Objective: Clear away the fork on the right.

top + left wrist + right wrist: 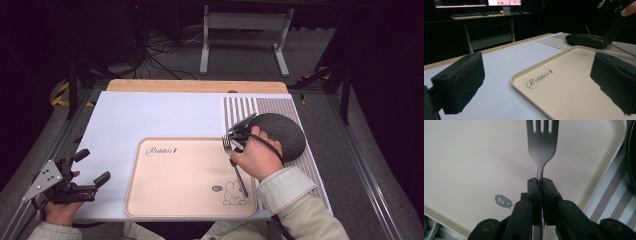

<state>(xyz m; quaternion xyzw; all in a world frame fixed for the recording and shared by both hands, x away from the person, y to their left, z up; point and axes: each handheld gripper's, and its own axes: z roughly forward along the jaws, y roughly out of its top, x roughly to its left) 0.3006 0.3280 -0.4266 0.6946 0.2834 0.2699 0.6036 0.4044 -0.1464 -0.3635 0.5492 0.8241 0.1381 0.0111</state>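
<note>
We found the fork clamped at its neck in the right claw, over the tray's right side. Dark plate just beyond the tray. Left claw spread, empty, left of tray. Judged step: placing; next needs a level lowering.

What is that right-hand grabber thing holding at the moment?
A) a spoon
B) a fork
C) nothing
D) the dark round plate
B: the right gripper has its fingers pinched shut on the neck of a fork, whose tines point out over the beige tray.
</note>
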